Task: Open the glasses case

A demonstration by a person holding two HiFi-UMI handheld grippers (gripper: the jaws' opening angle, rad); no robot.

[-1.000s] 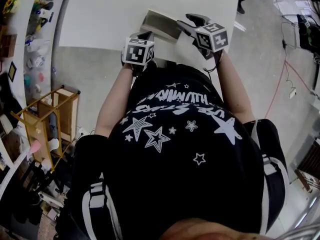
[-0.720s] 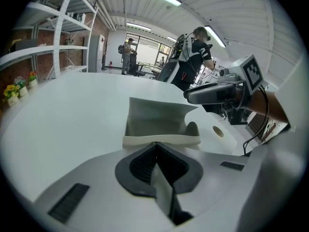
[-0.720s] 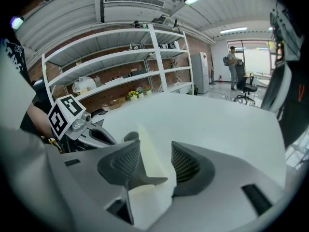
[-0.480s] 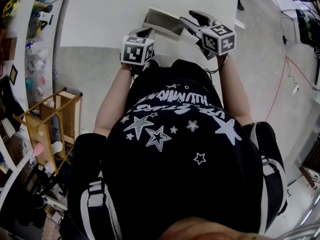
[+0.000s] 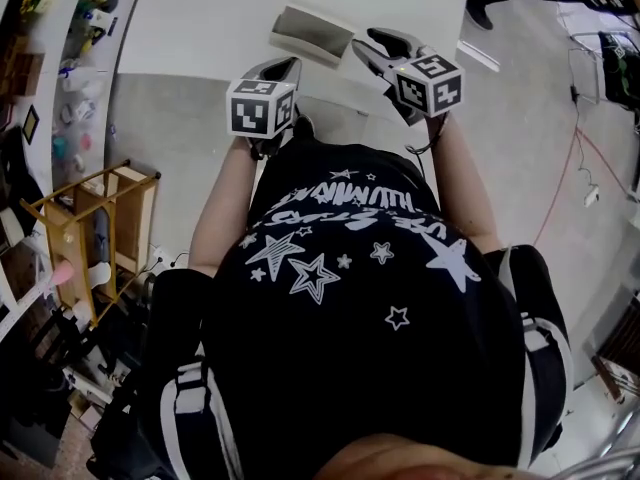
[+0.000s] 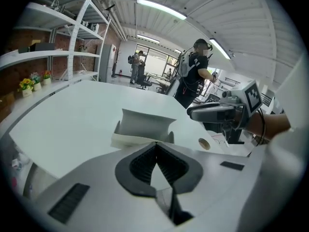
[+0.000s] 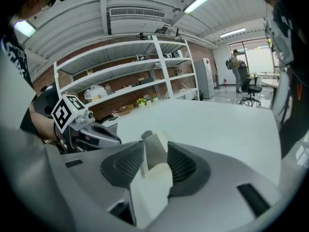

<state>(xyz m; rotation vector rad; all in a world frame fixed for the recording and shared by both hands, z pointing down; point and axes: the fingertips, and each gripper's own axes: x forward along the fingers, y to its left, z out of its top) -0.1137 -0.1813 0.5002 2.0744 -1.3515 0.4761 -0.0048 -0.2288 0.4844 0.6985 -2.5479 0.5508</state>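
Note:
The glasses case (image 5: 312, 33) is a pale folding box on the white table (image 5: 200, 28). It stands unfolded, its grey wall upright and a cream flap (image 6: 140, 140) lying flat toward me. My left gripper (image 5: 285, 65) hovers just short of its near edge. Its jaws (image 6: 155, 145) meet at the tips with nothing in them. My right gripper (image 5: 362, 46) is off the case's right end, a little above it (image 6: 190, 111). Its jaws are closing. The case (image 7: 153, 153) shows through the gap between them, and the pads do not press on it.
The table's near edge runs just under both grippers. A small tape roll (image 6: 204, 143) lies right of the case. A wooden cart (image 5: 100, 238) stands on the floor at the left, and cables (image 5: 580, 168) trail at the right. A person (image 6: 195, 74) stands beyond the table.
Both grippers have risen and drawn back from the case, which stays on the table. The right jaws stand narrower than before.

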